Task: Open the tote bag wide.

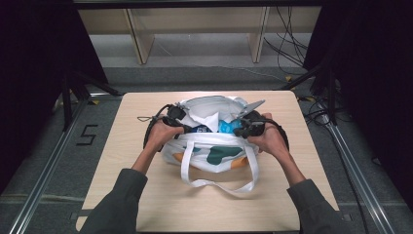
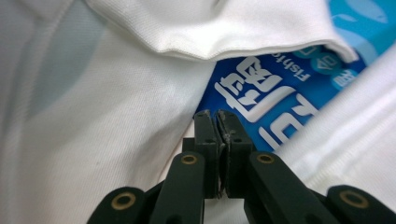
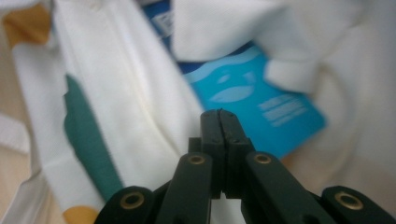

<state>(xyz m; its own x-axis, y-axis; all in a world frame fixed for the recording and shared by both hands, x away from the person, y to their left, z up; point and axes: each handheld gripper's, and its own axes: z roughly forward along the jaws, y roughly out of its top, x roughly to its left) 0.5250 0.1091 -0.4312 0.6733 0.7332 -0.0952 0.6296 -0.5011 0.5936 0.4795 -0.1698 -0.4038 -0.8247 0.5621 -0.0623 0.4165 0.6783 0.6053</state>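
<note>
Fingertips of both the left gripper (image 2: 217,114) and the right gripper (image 3: 219,113) are pressed together with nothing held between them. Just beyond both sets of tips, the blue packet (image 2: 275,100) is seen inside the white tote bag (image 1: 214,146), its long axis running between the grippers, equally near each.

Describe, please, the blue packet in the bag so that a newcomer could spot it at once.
Start at the wooden table, where a white tote bag lies at the middle. In its open mouth sits the blue packet. Its bright blue with white print sets it apart from the white cloth around it.
</note>
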